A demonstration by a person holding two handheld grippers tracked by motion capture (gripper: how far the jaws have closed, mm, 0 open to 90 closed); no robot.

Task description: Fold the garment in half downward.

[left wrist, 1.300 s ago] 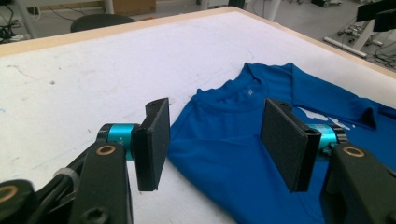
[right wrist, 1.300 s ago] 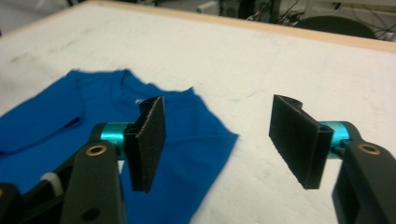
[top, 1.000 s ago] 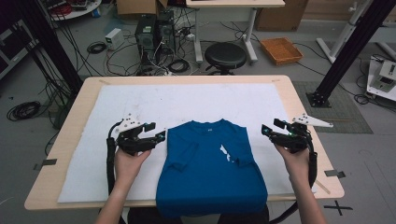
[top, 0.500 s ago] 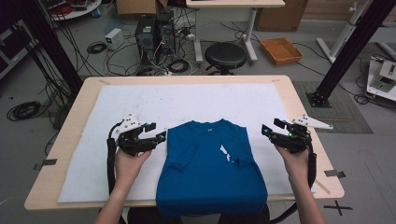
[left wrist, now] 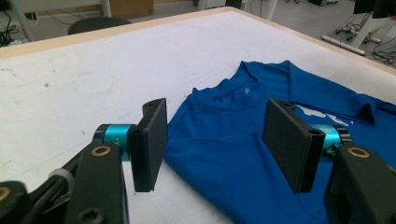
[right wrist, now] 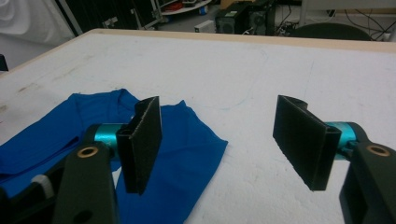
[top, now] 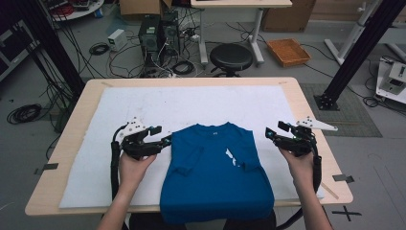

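Blue shirt (top: 215,177) flat on white surface (top: 143,105), sleeves folded in. Left gripper (top: 160,142) and right gripper (top: 274,135) beside shirt, fingers apart, holding nothing.

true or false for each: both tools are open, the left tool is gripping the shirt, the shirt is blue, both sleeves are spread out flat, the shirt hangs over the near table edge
1. Both tools are open: true. The left tool and right tool hold nothing.
2. The left tool grips the shirt: false. It sits beside the shirt, jaws apart.
3. The shirt is blue: true.
4. Both sleeves are spread flat: false. Both are folded in over the body.
5. The shirt hangs over the near edge of the table: true.
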